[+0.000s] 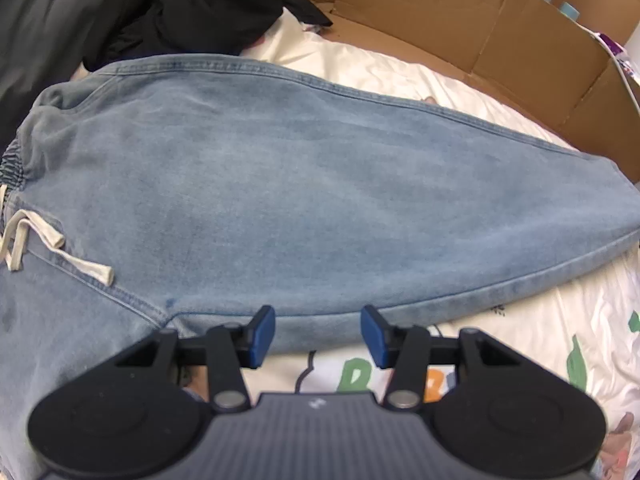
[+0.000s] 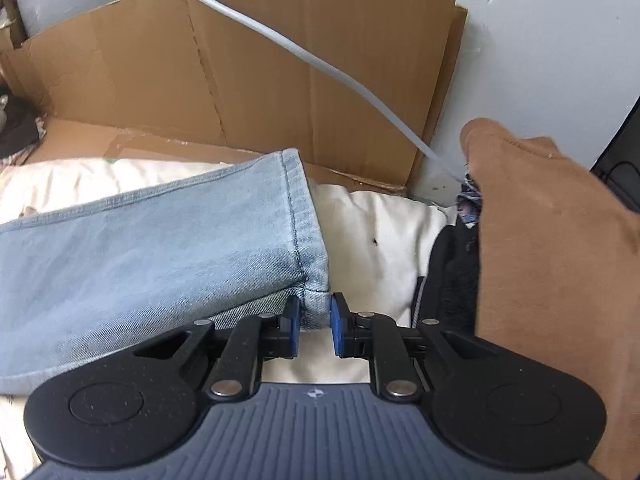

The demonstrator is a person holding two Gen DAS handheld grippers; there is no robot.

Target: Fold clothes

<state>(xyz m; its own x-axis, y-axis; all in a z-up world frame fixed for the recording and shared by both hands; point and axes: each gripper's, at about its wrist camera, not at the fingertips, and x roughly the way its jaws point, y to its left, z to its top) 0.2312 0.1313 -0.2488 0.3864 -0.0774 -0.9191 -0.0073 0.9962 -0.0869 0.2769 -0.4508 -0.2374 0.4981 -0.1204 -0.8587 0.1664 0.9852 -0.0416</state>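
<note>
Jeans [image 1: 304,184] in pale blue denim lie flat across a white sheet [image 1: 532,336] in the left wrist view, the leg running from the elastic waistband at the left edge out to the right. A cream drawstring [image 1: 36,240] trails over the cloth near the waist. The left gripper [image 1: 318,330] hangs over the near edge of the leg with its blue pads [image 1: 264,334] well apart; nothing is between them, and whether they touch the denim cannot be told. Dark clothes [image 1: 208,12] are heaped beyond the jeans at the top left, and a flattened cardboard box [image 1: 500,40] stands along the far side of the sheet.

From the right wrist view, the hem end of the jeans [image 2: 160,248] lies on the sheet [image 2: 380,232], with the cardboard [image 2: 260,72] upright behind it. The right gripper [image 2: 315,326] has its jaws nearly together, clamped on the near corner of the hem, which bunches between the pads [image 2: 294,326]. A grey cable [image 2: 320,68] slants across the cardboard. A brown garment [image 2: 552,248] fills the right side, with dark fabric [image 2: 452,272] beside it.
</note>
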